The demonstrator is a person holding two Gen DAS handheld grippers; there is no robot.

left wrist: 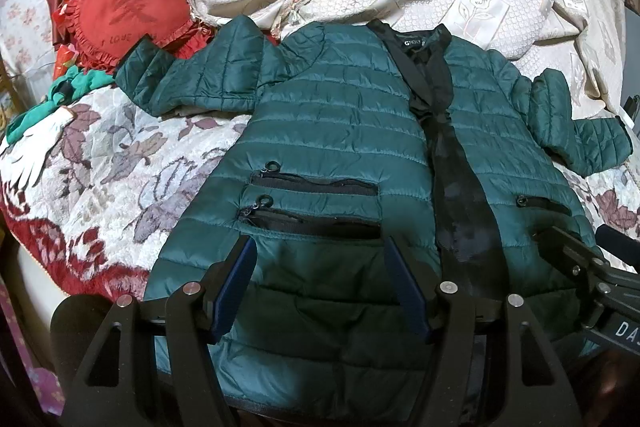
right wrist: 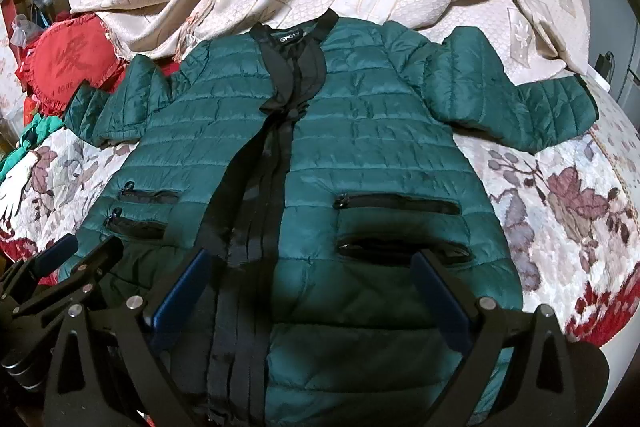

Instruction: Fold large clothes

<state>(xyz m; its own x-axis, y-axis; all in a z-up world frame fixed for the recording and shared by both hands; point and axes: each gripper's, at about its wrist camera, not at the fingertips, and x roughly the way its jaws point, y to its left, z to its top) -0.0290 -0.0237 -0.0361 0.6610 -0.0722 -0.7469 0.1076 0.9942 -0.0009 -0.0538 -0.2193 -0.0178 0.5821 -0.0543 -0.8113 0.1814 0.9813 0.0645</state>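
L gripper [left wrist: 318, 283] and R gripper [right wrist: 310, 293]: jaws wide apart, empty, over hem of jacket [left wrist: 340, 131], spread flat on bed [left wrist: 120, 163]. Folding not begun; next grab a sleeve [right wrist: 516, 99], fold inward.

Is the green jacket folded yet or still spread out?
Spread out. The green jacket lies flat, front up, on the bed cover, both sleeves out to the sides, no part turned over.

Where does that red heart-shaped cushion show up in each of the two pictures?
Left wrist view: red cushion at upper left, beside the jacket's sleeve.
Right wrist view: red cushion at the far left edge, mid-height.
Shared landmark: the green jacket's black collar.
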